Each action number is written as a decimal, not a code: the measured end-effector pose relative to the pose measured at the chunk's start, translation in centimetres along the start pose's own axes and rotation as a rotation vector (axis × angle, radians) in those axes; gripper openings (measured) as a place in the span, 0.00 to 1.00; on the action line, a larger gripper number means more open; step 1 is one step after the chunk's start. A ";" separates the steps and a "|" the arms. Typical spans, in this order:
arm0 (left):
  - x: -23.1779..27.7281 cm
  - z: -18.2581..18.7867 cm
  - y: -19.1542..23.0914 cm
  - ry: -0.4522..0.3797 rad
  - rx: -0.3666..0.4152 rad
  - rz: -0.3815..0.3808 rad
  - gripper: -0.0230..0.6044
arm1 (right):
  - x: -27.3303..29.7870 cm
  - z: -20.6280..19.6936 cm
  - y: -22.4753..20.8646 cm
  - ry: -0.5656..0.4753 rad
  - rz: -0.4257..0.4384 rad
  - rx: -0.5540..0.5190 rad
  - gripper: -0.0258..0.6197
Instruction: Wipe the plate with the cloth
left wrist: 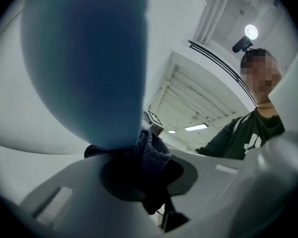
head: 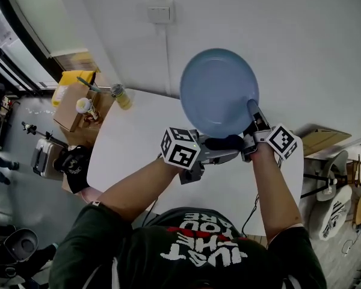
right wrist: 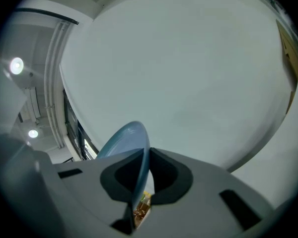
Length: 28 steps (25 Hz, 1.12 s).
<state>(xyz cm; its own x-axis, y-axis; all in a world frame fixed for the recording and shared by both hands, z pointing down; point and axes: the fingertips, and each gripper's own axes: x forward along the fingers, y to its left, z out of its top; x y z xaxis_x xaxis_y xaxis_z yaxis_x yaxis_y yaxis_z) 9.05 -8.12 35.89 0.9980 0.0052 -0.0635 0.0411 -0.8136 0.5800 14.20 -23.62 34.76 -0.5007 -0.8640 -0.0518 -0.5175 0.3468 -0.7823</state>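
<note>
Holding the blue plate (head: 219, 92) upright above the white tabletop (head: 129, 143), the right gripper (head: 253, 114) was clamped on its rim, while the left gripper (head: 233, 146) pinched the dark cloth (head: 219, 142) against its lower edge.

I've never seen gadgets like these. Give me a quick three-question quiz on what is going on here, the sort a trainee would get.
1. Where does the right gripper grip the blue plate? A: at its rim. B: at its centre. C: nowhere.
2. True or false: the left gripper holds nothing.
3. What, besides the right gripper, touches the rim of the blue plate?

Key
1. A.
2. False: it pinches the dark cloth.
3. The dark cloth.
</note>
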 end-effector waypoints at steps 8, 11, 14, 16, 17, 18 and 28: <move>-6.4 -2.1 -0.3 0.005 -0.017 0.056 0.12 | -1.1 -1.1 -2.3 0.045 0.006 0.040 0.06; -9.0 -3.3 0.2 -0.017 -0.059 0.109 0.12 | -2.0 -1.9 -3.5 0.066 -0.013 0.056 0.06; -11.6 -4.4 0.8 -0.077 -0.121 0.158 0.12 | -3.0 -2.9 -4.6 0.089 -0.027 0.067 0.06; -13.4 -5.0 1.5 -0.124 -0.157 0.203 0.12 | -3.5 -3.5 -5.1 0.104 -0.016 0.081 0.06; -14.3 -5.1 1.8 -0.153 -0.176 0.227 0.12 | -3.9 -3.8 -5.3 0.115 -0.013 0.081 0.06; -15.2 -5.2 2.1 -0.185 -0.193 0.248 0.12 | -4.3 -4.2 -5.5 0.131 -0.016 0.074 0.06; -22.4 -1.5 3.6 -0.327 -0.158 0.380 0.12 | -6.8 -9.5 -2.4 0.368 0.179 -0.029 0.06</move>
<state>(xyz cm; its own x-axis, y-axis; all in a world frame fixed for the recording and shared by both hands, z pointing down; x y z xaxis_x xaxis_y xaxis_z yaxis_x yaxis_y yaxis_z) -13.06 -10.30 40.63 0.8776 -0.4756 -0.0602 -0.2890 -0.6250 0.7252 12.28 -15.08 42.86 -0.7967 -0.6027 0.0443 -0.4165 0.4945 -0.7629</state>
